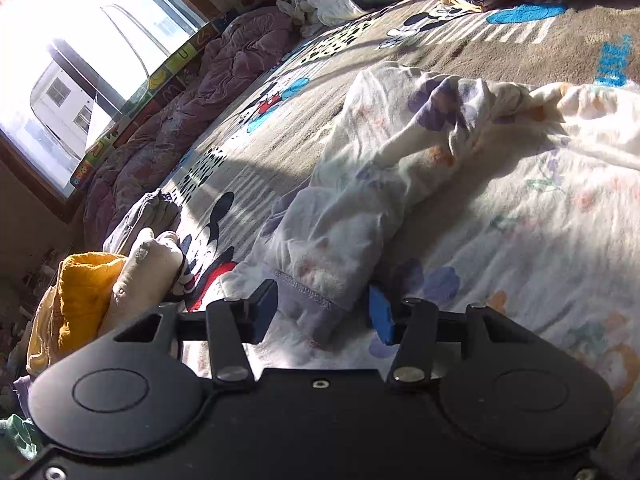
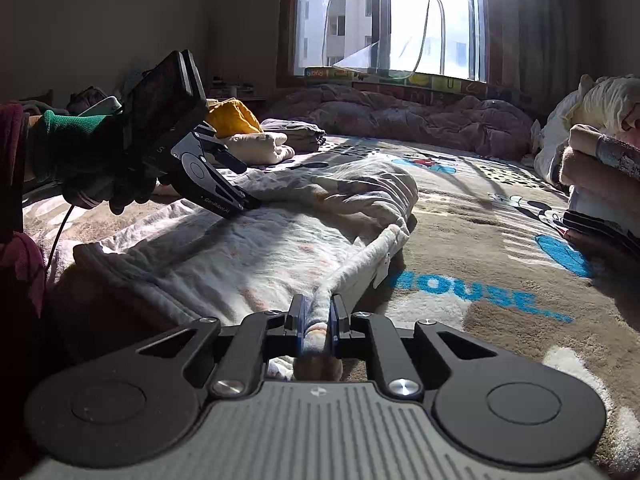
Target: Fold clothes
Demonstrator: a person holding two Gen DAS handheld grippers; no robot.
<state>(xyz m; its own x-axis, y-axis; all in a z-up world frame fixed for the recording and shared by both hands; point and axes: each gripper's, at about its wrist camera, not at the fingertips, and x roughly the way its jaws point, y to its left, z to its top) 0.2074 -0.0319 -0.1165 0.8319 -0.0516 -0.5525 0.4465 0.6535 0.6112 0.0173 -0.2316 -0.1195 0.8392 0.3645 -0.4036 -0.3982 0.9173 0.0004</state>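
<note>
- My right gripper [image 2: 318, 322] is pressed together on a bunched edge of the white floral cotton garment [image 2: 248, 248]; the pinched fabric forms a taut rope running forward from the pads.
- My left gripper [image 1: 322, 312] is spread, its blue pads [image 1: 378, 312] on either side of the grey-trimmed sleeve cuff [image 1: 308, 292], not yet pinching it. In the right wrist view, the same gripper [image 2: 244, 200] rests low on the garment's far side.
- The garment lies flat ahead of both grippers on the brown cartoon-print plush blanket [image 2: 500, 240], with one sleeve [image 1: 360, 200] folded across the body.
- Handling judgement: thin, light, limp cloth; it will sag and wrinkle rather than hold a crease, and may cling to the blanket pile. Take hold at stitched edges, the cuff or the hem, where the fabric is thickest.
- Left of the left gripper: a yellow towel [image 1: 84, 292] and a cream rolled cloth [image 1: 148, 272].
- Beyond: a crumpled mauve quilt [image 2: 400, 114] under the bright window [image 2: 388, 16].
</note>
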